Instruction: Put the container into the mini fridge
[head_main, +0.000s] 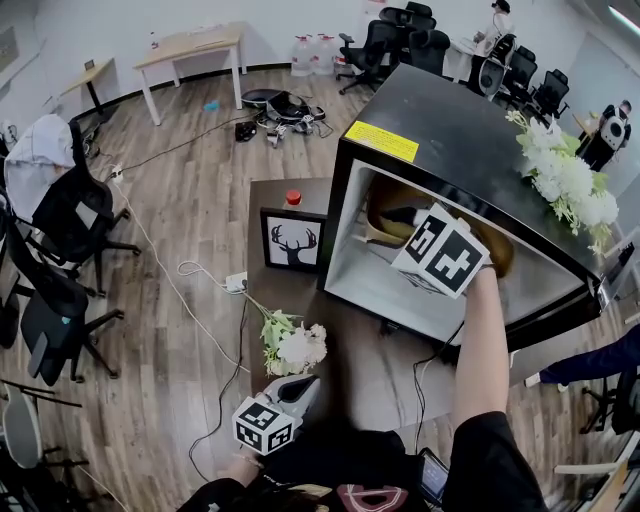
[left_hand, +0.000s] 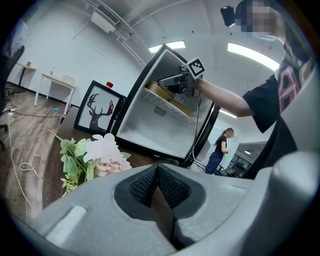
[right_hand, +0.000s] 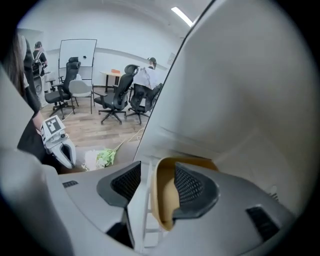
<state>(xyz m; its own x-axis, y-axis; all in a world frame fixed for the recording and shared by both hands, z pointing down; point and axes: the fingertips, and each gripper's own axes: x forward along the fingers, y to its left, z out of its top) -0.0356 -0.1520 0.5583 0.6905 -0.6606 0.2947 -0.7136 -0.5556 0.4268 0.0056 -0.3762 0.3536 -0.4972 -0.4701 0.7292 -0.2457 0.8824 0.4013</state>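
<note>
The black mini fridge (head_main: 450, 120) stands on the brown table (head_main: 380, 380) with its white inside facing me. A tan container (head_main: 385, 205) rests on the wire shelf (right_hand: 142, 200) inside. My right gripper (head_main: 395, 215) reaches into the fridge at that shelf. Its jaws stand open, one pad inside the container (right_hand: 165, 200) and the other outside its rim, with a gap at the wall. In the left gripper view the right gripper (left_hand: 175, 82) hovers at the container (left_hand: 160, 90) on the upper shelf. My left gripper (head_main: 308, 383) stays low near the table's front edge, shut and empty.
A framed deer picture (head_main: 292, 240) and a red-capped bottle (head_main: 293, 198) stand left of the fridge. Artificial flowers (head_main: 290, 345) lie on the table just ahead of the left gripper. White flowers (head_main: 570, 180) sit at the fridge's right. Office chairs (head_main: 60, 230) and a cable are on the floor.
</note>
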